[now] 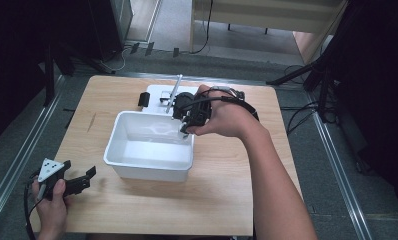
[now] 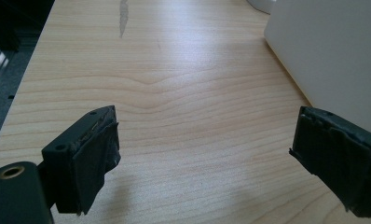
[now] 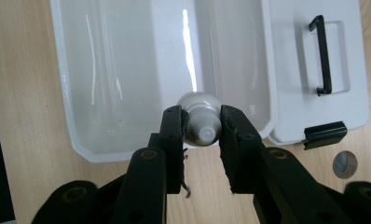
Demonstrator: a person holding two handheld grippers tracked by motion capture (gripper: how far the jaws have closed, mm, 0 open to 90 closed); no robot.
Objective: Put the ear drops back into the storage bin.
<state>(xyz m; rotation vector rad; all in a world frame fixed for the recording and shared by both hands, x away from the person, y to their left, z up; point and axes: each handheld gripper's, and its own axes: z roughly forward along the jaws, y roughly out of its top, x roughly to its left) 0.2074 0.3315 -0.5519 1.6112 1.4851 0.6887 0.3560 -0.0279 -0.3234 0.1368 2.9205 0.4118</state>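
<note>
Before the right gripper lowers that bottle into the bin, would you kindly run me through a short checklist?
1. Grip: right gripper is shut on the bottle at its capped end: ok.
2. Position: bottle hangs over the bin's near edge, not its middle: not ok.
3. Bin interior free of other things: ok.
4. Lid lies beside the bin, off the opening: ok.
5. Left gripper open on the table, apart from the bin: ok.
6. Cap tightness: cannot tell.

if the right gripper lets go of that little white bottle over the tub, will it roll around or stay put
The white bottle looks round and smooth, so it would probably roll or slide on the glossy tub floor. It seems small and light in the right gripper, likely landing gently. The tub walls should contain it.
</note>
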